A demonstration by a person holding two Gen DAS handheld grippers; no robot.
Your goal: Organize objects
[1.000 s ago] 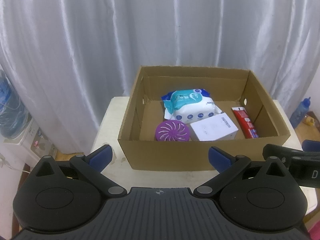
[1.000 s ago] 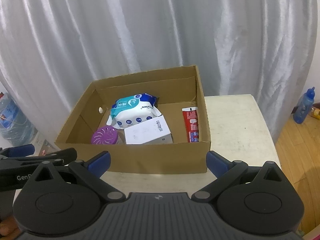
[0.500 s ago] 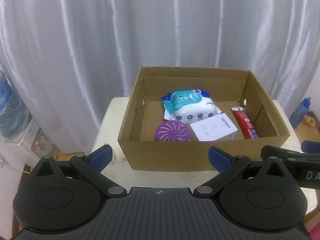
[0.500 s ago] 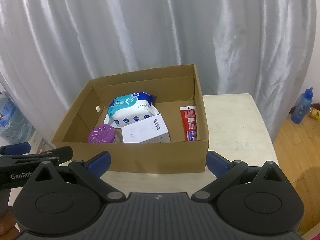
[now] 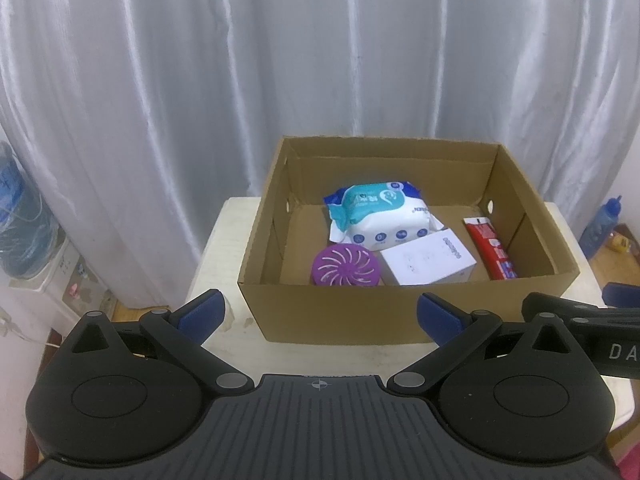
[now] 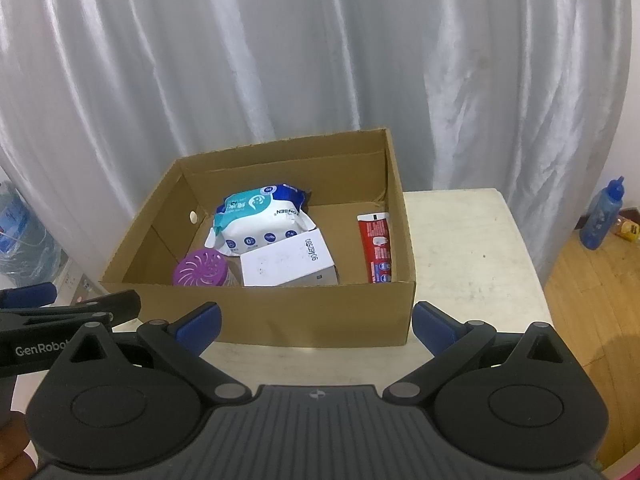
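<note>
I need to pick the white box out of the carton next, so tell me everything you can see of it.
The white box is a flat rectangular carton, cardboard by its look, closed, with small dark lettering along one edge of its top. It lies inside the cardboard box near the front wall, its top slightly tilted. The purple round container sits right beside it, and its back edge rests against or over the wet wipes pack. The red tube lies apart from it.

Left wrist: near-left, faces far.
Right wrist: near-right, faces far.
Shared: cardboard box (image 5: 400,312) (image 6: 312,316), curtain (image 5: 200,80).
</note>
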